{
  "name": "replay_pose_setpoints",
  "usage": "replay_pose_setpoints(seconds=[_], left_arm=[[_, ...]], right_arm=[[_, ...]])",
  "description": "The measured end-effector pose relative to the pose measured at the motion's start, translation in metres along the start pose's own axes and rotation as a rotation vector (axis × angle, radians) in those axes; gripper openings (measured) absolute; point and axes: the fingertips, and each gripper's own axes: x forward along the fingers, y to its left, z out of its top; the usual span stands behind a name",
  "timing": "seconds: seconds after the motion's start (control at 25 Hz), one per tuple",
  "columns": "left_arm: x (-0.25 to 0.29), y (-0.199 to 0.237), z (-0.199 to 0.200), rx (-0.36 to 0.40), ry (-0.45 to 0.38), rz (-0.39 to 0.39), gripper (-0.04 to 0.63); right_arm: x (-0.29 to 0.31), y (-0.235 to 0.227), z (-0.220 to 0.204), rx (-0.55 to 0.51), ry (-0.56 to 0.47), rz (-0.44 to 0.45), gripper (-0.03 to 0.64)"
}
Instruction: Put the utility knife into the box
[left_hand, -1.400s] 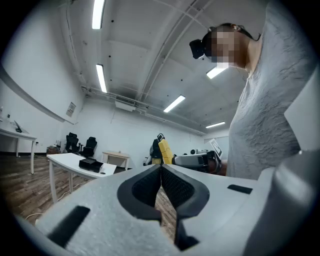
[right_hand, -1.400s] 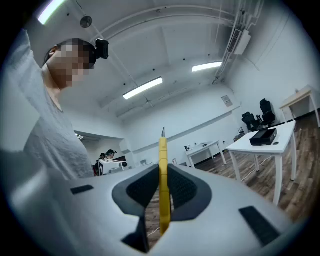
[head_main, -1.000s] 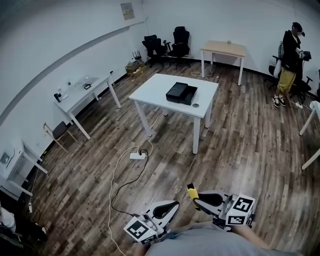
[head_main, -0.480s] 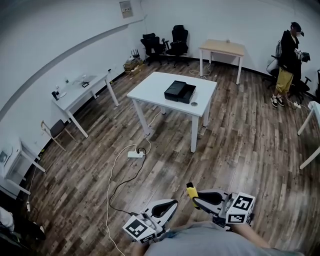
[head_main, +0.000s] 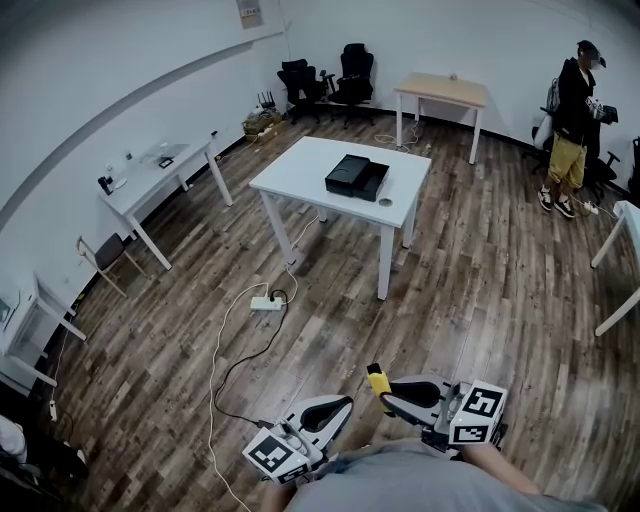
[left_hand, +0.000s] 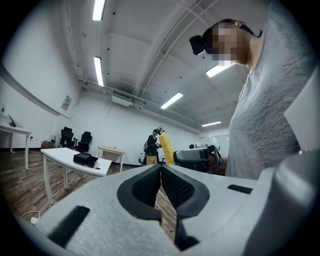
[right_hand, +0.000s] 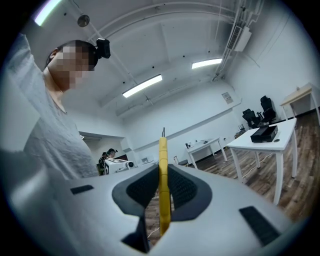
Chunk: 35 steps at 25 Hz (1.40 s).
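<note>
Yellow utility knife (right_hand: 162, 150) gripped by right hand-held gripper (head_main: 388, 392) — left hand-held gripper (left_hand: 161, 170) closed, empty — box (head_main: 357, 178) interior unclear.

The box (head_main: 357, 177) is sitting on the bench (head_main: 300, 175) toward its right edge, a small round object (head_main: 386, 201) lying just beside it, nearer the front right corner. A power strip (head_main: 265, 303) is lying on the floor (head_main: 480, 300) before the bench's front left corner.
</note>
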Motion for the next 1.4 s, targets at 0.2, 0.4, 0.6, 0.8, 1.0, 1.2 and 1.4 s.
replay_pose_setpoints(seconds=[0.2,0.4,0.6,0.8,1.0,1.2,1.4], left_arm=[[0.001,0.000,-0.003,-0.007,0.000,0.005,0.017],[0.003,0.001,-0.006,-0.013,0.005,0.004,0.017],[0.006,0.002,-0.004,-0.028,0.013,0.006,0.017],[0.006,0.006,-0.006,-0.015,0.005,0.007,0.017],[0.008,0.007,-0.009,-0.006,0.009,-0.001,0.017],[0.005,0.015,-0.008,-0.012,0.009,0.002,0.017],[-0.004,0.025,-0.009,-0.019,0.010,0.024,0.017]], right_arm=[[-0.002,-0.001,-0.002,0.007,-0.002,-0.001,0.071],[-0.002,-0.006,-0.002,0.000,0.000,-0.013,0.071],[-0.001,-0.009,-0.001,0.003,-0.002,-0.012,0.071],[0.000,-0.011,0.000,0.005,0.000,-0.017,0.071],[-0.001,-0.015,0.001,0.010,-0.003,-0.019,0.070],[0.007,-0.018,0.003,0.018,-0.002,-0.016,0.071],[0.021,-0.019,0.003,0.013,0.000,-0.003,0.070]])
